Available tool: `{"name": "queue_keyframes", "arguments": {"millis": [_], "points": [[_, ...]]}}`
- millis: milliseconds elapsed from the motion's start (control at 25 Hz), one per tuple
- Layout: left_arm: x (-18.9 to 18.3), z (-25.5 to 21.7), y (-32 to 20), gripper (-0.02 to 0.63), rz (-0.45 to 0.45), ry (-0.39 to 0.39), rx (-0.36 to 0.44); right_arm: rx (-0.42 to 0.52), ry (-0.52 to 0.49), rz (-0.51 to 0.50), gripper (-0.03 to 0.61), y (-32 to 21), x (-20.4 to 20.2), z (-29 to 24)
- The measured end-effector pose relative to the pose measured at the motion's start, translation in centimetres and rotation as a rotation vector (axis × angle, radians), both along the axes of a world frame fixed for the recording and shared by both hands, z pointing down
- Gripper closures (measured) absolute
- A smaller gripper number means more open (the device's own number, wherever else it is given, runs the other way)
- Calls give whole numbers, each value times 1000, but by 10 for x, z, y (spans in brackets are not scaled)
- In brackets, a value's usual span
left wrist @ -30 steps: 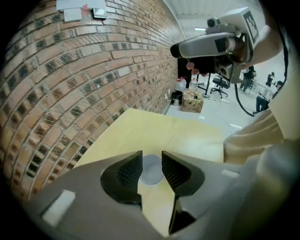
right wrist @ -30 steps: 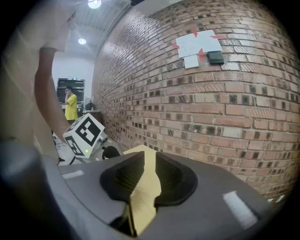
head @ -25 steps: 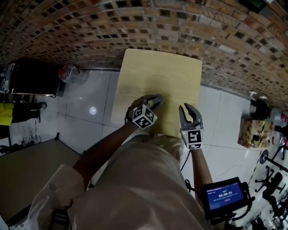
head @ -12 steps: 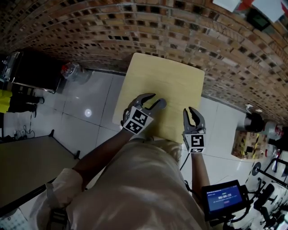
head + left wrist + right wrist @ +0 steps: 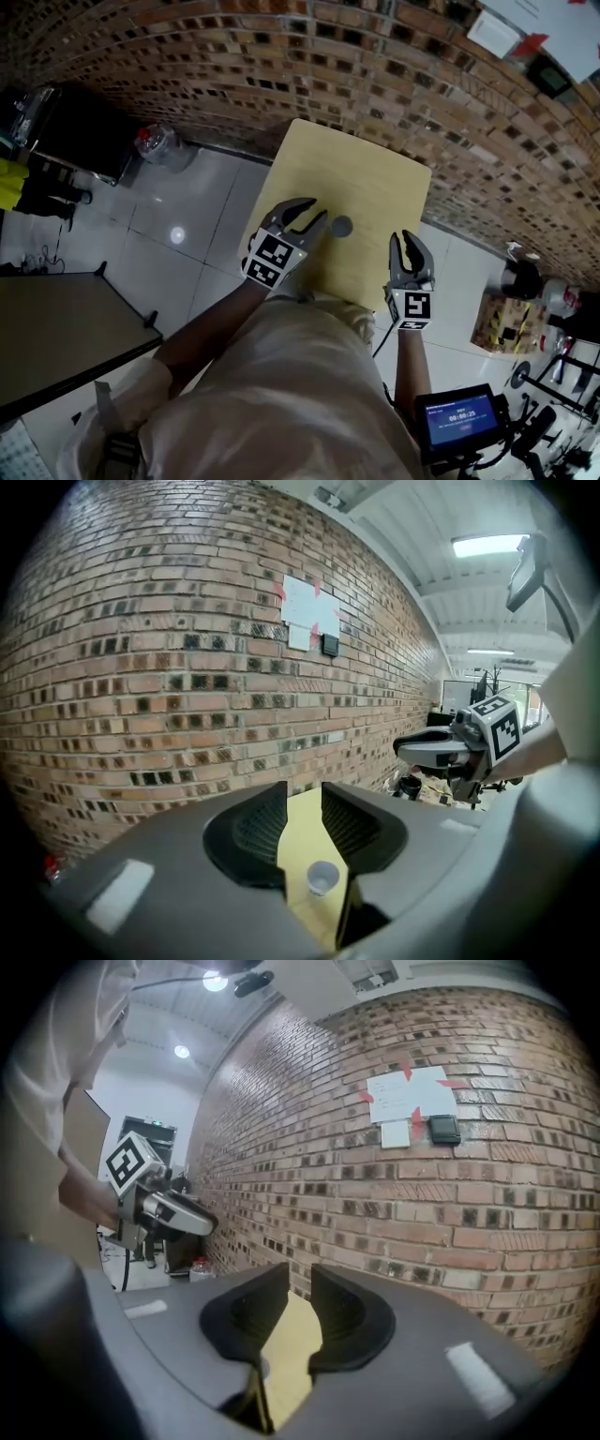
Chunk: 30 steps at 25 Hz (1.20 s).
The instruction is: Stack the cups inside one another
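A small pale cup (image 5: 341, 226) stands upright on the yellow tabletop (image 5: 375, 178). My left gripper (image 5: 305, 214) hovers just left of it, apart from it. Its jaws are closing with nothing between them. In the left gripper view the cup (image 5: 322, 877) shows on the table (image 5: 302, 836) below the gap of the left gripper (image 5: 302, 794). My right gripper (image 5: 411, 248) hangs over the table's near right edge, its jaws slightly apart and empty. The right gripper view shows only tabletop (image 5: 291, 1344) through the gap of the right gripper (image 5: 300, 1279).
A brick wall (image 5: 281, 66) runs behind the table, with papers (image 5: 410, 1096) pinned on it. Pale floor tiles (image 5: 187, 216) lie to the left, with a dark table (image 5: 56, 328) and a clear jar (image 5: 155, 142). A small screen (image 5: 457, 424) sits on the right forearm.
The left gripper has risen and drawn back from the cup, which now stands free to its right. The right gripper has also lifted a little.
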<state>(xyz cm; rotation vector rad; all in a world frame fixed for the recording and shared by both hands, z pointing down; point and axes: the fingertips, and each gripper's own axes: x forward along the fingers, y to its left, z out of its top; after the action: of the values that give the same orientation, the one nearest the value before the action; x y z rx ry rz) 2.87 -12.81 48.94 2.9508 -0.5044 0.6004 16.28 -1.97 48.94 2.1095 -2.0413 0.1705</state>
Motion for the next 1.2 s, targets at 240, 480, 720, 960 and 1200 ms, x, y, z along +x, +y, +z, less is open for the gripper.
{"name": "queue_keyframes", "arguments": {"millis": [240,480,720,960,1200], "points": [[-27,15,-14,479,-55,-23,2,34,-17,-1,503,-5,1,-11],[-63,35,-19,479,-140,-14,-136,29,-39,0,505,-7,-9,-5],[-75,46,-22,475,-183,16,-230,11,-61,2,505,-7,-15,5],[-78,49,-32,537,-221,-23,-197,-1,-61,1,505,-12,-17,5],[-78,52,-35,485,-217,4,-254,-11,-70,11,505,-12,-17,13]]}}
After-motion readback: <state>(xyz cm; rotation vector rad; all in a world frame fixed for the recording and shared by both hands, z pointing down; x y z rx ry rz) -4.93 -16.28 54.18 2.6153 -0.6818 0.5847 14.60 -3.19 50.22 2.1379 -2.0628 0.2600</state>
